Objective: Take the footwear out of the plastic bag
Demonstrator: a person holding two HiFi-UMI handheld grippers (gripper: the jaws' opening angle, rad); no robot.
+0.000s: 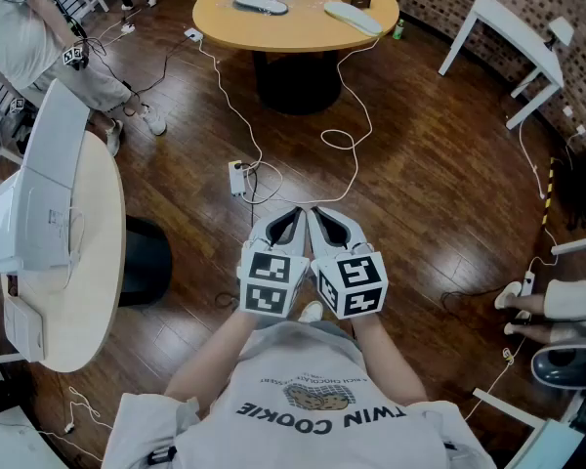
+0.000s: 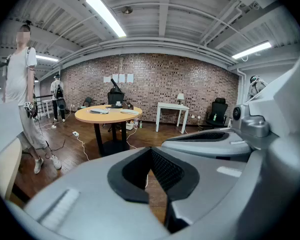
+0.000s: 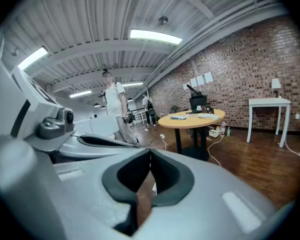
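Note:
Two flat pale pieces of footwear lie on the round orange table far ahead. One looks wrapped in clear plastic; the other is whitish. Both grippers hang side by side over the wooden floor, well short of that table. The left gripper is shut with nothing in it, and so is the right gripper. The left gripper view has its dark pads meeting at the tips, with the table in the distance. The right gripper shows the same, with the table beyond.
A power strip and white cables trail across the floor between me and the table. A white round table with white devices stands at the left, a black bin beside it. A person stands far left; a white desk is far right.

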